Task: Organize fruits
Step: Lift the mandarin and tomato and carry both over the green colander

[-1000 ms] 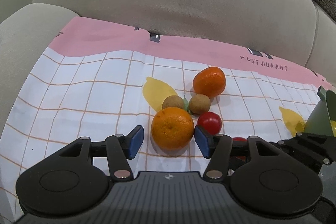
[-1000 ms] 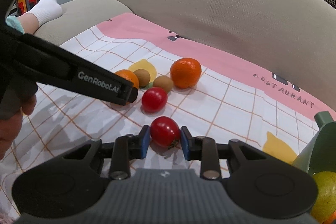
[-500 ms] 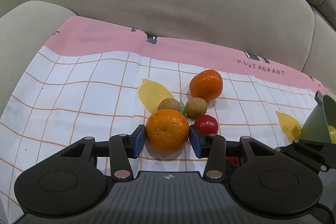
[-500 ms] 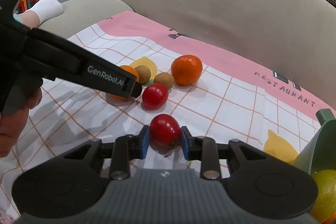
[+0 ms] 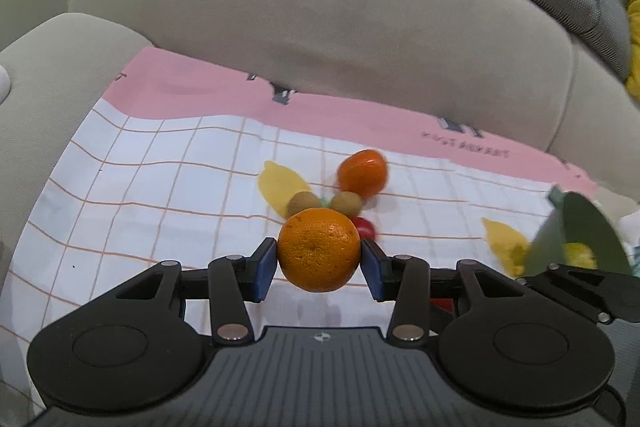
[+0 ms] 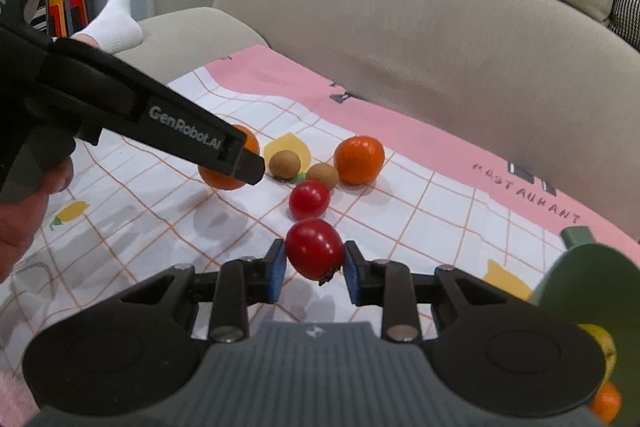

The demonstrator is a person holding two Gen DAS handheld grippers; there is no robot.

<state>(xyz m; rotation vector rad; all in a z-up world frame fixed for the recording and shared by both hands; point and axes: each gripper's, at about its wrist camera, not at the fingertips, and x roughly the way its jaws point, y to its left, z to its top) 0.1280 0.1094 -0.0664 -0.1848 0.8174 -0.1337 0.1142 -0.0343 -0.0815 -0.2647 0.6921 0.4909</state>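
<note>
The left gripper is clamped on an orange, its blue pads pressed against the fruit's two sides, and the orange looks lifted clear of the cloth, with a shadow under it. To its right, the right gripper is clamped the same way on a tomato, stem end turned down and toward the camera, also seemingly raised off the cloth. Both fruits sit centred between their jaws, near the tips, so neither needs re-gripping. What the coming move turns on is the green bowl: it lies at the far right edge of the cloth, tipped so its mouth faces the grippers, with yellow and orange fruit already inside. The right gripper is plainly nearer to it; the left one sees the bowl well off to its right, past the other gripper's linkage. My judgement is that the tomato should go in first, and that the orange must then travel right across the loose pile: a second orange, a second tomato and two small brown fruits.
</note>
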